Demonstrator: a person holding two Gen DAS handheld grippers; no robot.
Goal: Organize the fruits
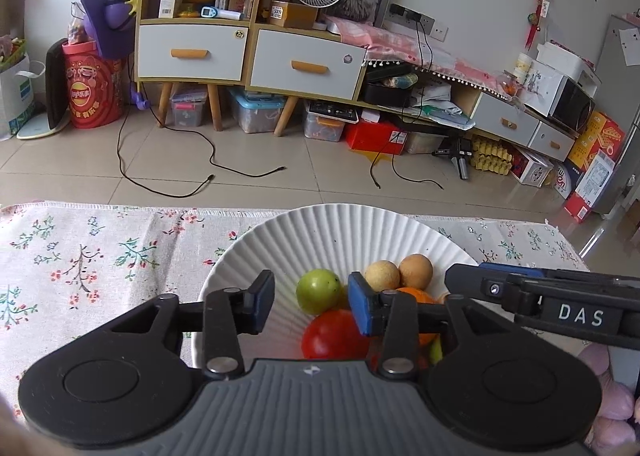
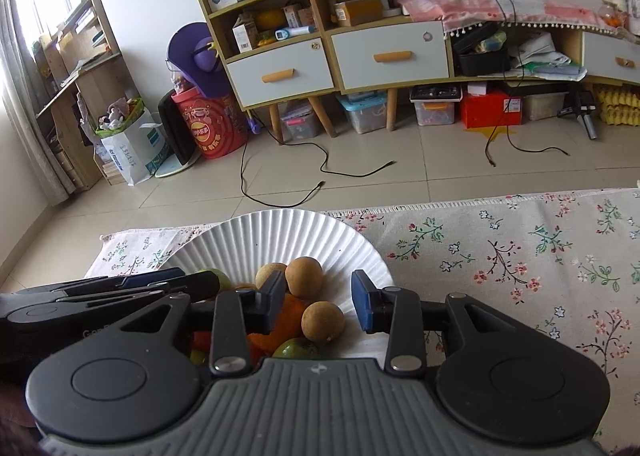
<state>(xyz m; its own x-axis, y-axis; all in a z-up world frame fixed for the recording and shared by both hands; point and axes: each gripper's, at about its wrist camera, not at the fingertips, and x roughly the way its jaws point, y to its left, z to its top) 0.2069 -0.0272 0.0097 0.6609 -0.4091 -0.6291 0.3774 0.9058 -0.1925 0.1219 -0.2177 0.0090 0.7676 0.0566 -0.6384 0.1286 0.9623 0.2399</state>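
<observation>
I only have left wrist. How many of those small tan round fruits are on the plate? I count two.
Observer: Three. The right wrist view shows a third tan fruit nearer the front, apart from the back pair.
Operator: Is the right gripper holding it?
Observer: No. The right gripper is open; that fruit sits between its fingers, with a clear gap to the right pad.
Operator: Anything green besides the one I see?
Observer: Yes, a second greenish fruit lies at the near edge of the white plate, under the right gripper.
</observation>
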